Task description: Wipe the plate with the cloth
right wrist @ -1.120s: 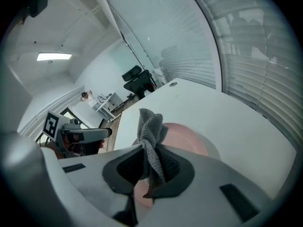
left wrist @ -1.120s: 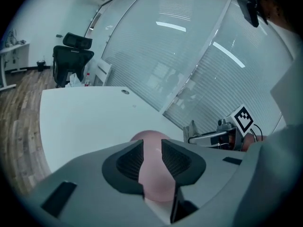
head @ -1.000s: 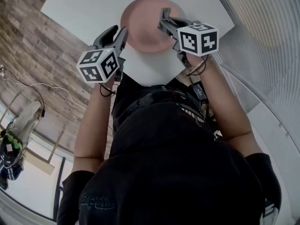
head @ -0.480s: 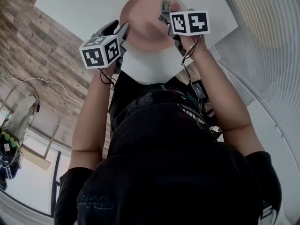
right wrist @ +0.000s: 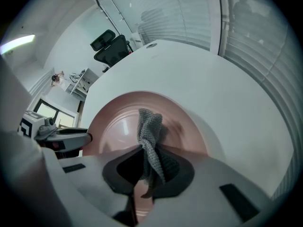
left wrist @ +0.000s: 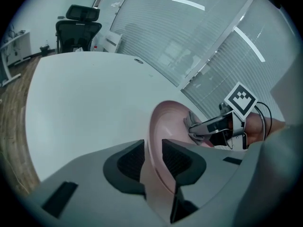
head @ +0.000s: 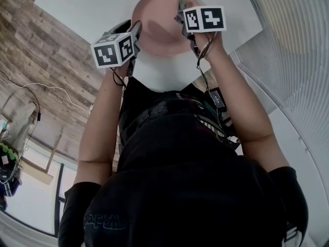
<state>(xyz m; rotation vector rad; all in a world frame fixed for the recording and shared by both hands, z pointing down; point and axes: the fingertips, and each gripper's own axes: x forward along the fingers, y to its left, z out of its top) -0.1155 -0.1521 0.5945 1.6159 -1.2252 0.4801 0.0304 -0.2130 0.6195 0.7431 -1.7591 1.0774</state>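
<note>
A pink plate (head: 159, 27) lies at the near edge of the white table (head: 92, 4). My left gripper (head: 132, 31) has the plate's left rim (left wrist: 163, 126) between its pads (left wrist: 130, 159); the jaws are closing, and the pink rim fills the gap. My right gripper (head: 181, 10) is shut on a grey knitted cloth (right wrist: 150, 131), which hangs from its jaws over the plate's inside (right wrist: 118, 126). In the left gripper view the right gripper (left wrist: 199, 126) reaches over the plate's far side. In the right gripper view the left gripper (right wrist: 71, 137) sits at the plate's left edge.
The table (left wrist: 85, 93) runs on bare beyond the plate. A black office chair (left wrist: 78, 27) stands past its far end. Slatted blinds (head: 288, 40) close off the right side, and wooden floor (head: 31, 50) shows on the left. The person's body fills the lower head view.
Both grippers have sunk toward the table and tipped more steeply down. The plate came down with the left gripper, and the cloth stayed in the right.
</note>
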